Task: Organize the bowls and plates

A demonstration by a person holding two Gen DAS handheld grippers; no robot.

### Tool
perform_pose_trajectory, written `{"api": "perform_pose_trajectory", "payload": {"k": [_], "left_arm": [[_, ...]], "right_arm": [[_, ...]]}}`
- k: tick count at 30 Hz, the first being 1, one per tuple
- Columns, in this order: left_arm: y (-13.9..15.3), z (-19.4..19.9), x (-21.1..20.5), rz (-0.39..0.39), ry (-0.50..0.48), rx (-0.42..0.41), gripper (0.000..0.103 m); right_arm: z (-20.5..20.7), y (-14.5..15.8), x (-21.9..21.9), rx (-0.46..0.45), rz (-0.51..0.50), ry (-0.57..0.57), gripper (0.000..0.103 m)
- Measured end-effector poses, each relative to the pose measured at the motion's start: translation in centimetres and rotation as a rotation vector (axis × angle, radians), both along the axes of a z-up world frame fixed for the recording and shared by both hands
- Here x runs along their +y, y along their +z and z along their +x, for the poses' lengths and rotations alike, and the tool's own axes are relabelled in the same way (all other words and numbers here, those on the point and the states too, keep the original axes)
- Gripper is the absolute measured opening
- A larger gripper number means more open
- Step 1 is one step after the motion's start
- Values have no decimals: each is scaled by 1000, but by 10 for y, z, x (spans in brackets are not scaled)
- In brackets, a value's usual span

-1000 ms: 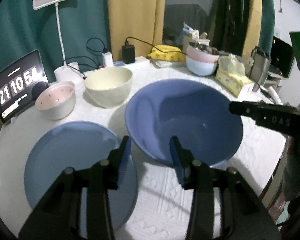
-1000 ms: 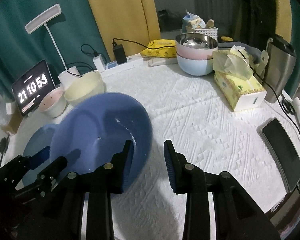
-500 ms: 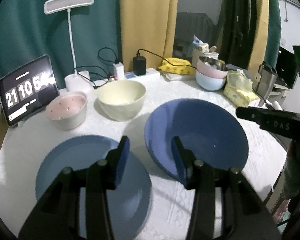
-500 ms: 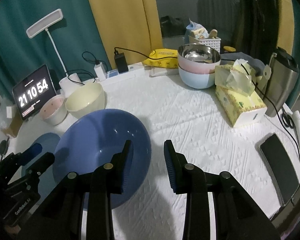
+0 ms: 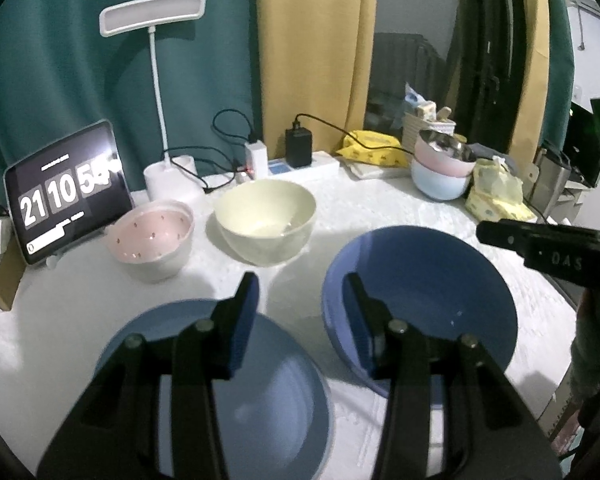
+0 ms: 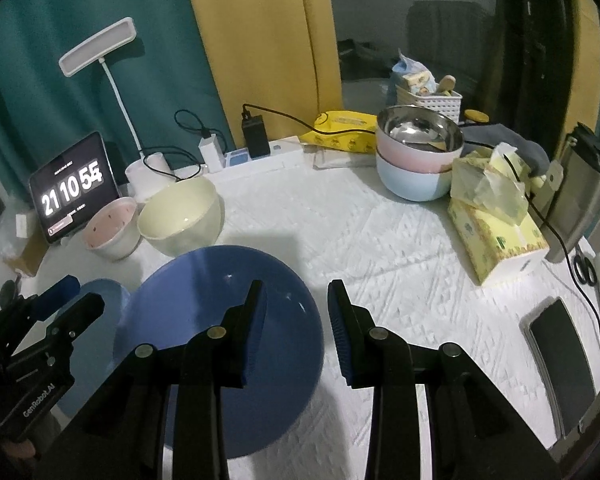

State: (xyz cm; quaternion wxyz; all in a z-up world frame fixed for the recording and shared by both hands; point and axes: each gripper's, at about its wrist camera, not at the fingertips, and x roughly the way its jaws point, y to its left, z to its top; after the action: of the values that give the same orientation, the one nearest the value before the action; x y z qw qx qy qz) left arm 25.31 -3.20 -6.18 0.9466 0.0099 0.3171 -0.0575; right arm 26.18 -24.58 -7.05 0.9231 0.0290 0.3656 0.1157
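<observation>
A large blue bowl (image 5: pixel 440 300) (image 6: pixel 204 300) stands on the white tablecloth. A flat blue plate (image 5: pixel 260 400) (image 6: pixel 104 292) lies to its left. Behind them sit a cream bowl (image 5: pixel 264 216) and a pink dotted bowl (image 5: pixel 152 236). My left gripper (image 5: pixel 300 280) hovers open over the gap between plate and bowl; its right finger overlaps the bowl's left rim without pinching it. My right gripper (image 6: pixel 296 286) is open above the bowl's right rim, nothing pressed between its pads. The left gripper (image 6: pixel 82 294) also shows at the left of the right wrist view.
A stack of pink and light-blue bowls with a steel bowl on top (image 6: pixel 416 160) stands at the back right. Nearby are a tissue box (image 6: pixel 496 236), a steel tumbler (image 6: pixel 580 192), a phone (image 6: pixel 560 360), a power strip (image 6: pixel 260 156), a desk lamp (image 5: pixel 156 80) and a tablet clock (image 5: pixel 64 192).
Both grippers have drawn back and upward from the blue bowl, which looks smaller and farther off now. The gaps between the fingers are unchanged. The other dishes have not moved.
</observation>
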Motion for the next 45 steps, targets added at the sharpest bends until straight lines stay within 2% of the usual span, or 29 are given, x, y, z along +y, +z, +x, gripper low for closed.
{"api": "perform_pose_trajectory", "payload": {"k": [28,40,45], "left_arm": [[10,52,21,24,57,-27,45],[3,78,44,-51,116,1,45],[-1,90,43,-27,101,10,45]], "right_arm": [[56,11,44,-18,-29,104,33],[75,9,63,-10,-4,148,33],[88,5,70,7,-2,159,33]]}}
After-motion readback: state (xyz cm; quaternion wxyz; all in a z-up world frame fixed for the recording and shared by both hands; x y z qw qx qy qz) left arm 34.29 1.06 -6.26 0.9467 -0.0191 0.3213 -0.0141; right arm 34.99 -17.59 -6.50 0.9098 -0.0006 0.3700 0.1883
